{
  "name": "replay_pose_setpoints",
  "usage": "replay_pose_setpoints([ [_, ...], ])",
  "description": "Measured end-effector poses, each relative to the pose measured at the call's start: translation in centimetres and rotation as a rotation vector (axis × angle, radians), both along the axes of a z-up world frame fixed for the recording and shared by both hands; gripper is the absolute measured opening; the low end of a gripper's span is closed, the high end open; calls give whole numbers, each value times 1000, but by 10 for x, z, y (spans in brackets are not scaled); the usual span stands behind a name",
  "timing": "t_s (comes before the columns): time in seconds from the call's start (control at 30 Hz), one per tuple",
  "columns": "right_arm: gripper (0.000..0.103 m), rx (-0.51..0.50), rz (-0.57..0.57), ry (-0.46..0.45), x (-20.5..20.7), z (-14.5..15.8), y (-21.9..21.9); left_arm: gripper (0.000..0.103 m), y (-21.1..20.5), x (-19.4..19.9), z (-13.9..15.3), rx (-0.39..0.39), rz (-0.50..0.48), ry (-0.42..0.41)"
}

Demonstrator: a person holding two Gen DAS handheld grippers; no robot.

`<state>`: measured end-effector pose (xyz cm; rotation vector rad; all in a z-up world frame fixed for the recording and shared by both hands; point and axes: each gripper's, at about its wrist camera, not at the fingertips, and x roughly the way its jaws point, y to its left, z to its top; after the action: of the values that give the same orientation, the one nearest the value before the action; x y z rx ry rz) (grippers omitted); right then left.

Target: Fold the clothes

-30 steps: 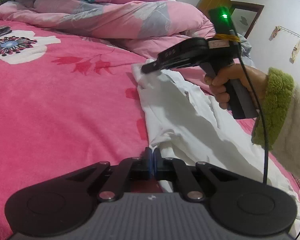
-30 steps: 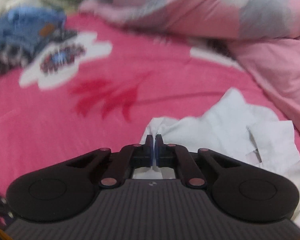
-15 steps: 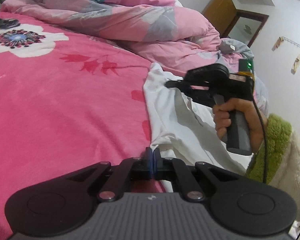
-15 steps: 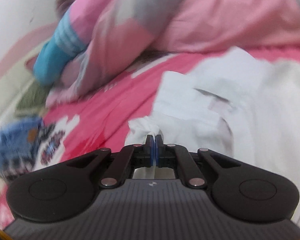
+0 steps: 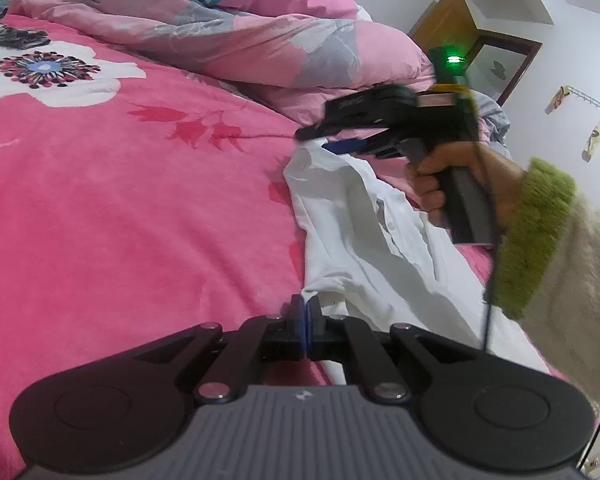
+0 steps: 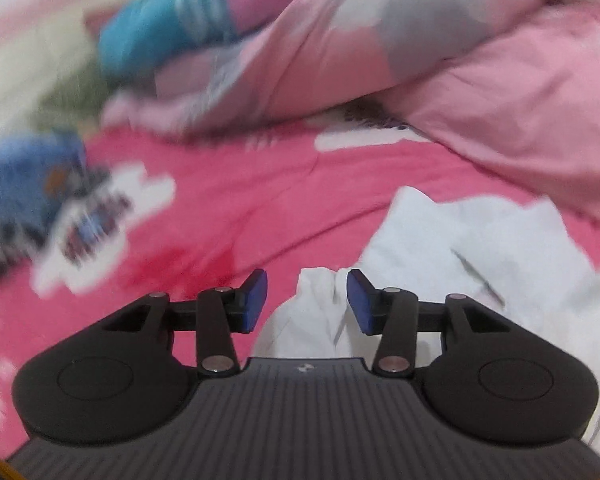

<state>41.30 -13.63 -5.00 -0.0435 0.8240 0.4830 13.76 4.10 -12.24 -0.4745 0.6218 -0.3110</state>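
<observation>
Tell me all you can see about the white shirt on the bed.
The white shirt is thin, creased cloth with a buttoned placket, lying crumpled in a long strip on the pink bedspread. The left hand-held gripper pinches its near corner. The right hand-held gripper is opening at the far end: a bunched fold stands between its blue pads, no longer pressed.

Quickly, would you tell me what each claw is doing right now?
Left claw: shut on the white shirt's edge.
Right claw: opening, pads clear of the shirt bunched between them.
</observation>
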Motion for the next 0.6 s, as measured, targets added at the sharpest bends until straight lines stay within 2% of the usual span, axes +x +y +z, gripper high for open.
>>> replay_pose_setpoints([
  [0.07,9,13,20,36,8,-9,4,1,2,-1,-1,-7,8,-1],
  [0.1,3,26,31,54,11,-13,5,1,2,-1,-1,-11,10,0],
  [0.17,3,66,43,73,17,-20,6,1,2,-2,-1,-10,12,-1],
  [0.37,6,234,24,49,26,-42,-9,1,2,-3,0,-3,19,3],
  [0.43,15,314,-5,49,28,-38,-22,2,4,-4,0,-9,24,6],
  [0.5,27,381,-42,4,23,-23,-39,2,5,-4,0,-11,30,6],
  [0.6,27,407,-51,-77,1,12,-68,2,6,-4,0,-12,38,6],
])
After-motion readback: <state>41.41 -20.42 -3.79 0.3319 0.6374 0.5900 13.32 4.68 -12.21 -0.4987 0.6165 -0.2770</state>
